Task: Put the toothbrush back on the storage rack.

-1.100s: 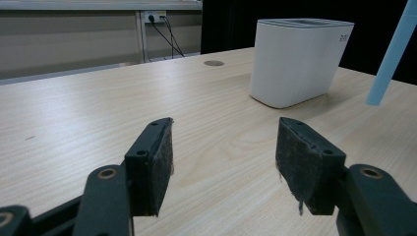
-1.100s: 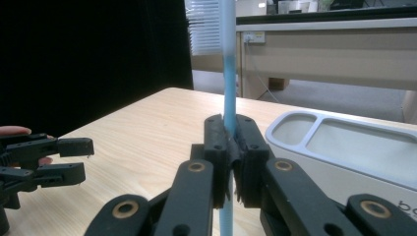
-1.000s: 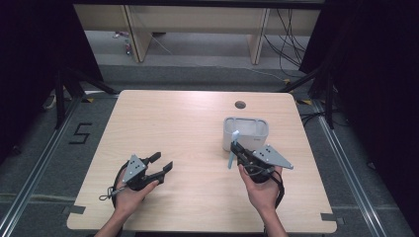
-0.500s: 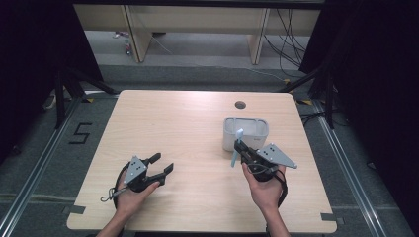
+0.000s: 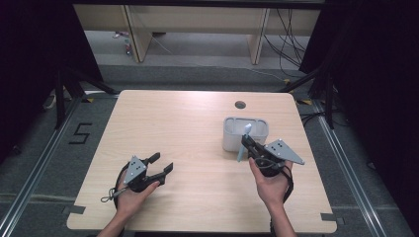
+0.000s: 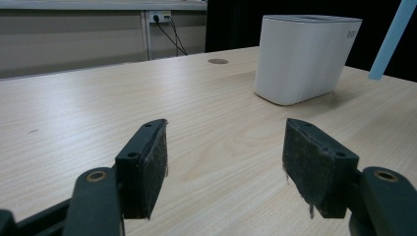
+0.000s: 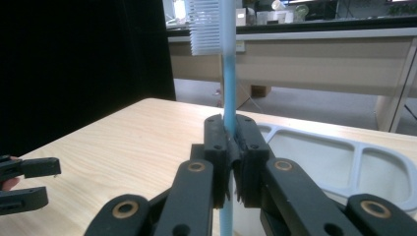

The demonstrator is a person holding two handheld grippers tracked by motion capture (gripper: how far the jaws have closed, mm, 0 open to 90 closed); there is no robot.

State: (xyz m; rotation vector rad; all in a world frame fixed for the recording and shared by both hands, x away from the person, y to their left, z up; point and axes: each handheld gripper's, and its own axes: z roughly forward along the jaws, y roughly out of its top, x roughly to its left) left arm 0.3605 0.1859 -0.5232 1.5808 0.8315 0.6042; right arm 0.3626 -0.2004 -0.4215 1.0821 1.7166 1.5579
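Beside table (image 5: 197, 123), floor-taped numeral "5" (image 5: 80, 133)

My left tool (image 5: 160, 165) lies low at the near left of the bench (image 5: 188, 128), held in my left hand (image 5: 129, 195). Its jaws stand wide apart with nothing between them, and they have just been opening. My right tool (image 5: 245, 143) is at the near right, held in my right hand (image 5: 269, 182) and pointing away from me. Its jaws are pressed together on the thin blue handle of a toothbrush (image 7: 226, 73), which stands upright between the pads.
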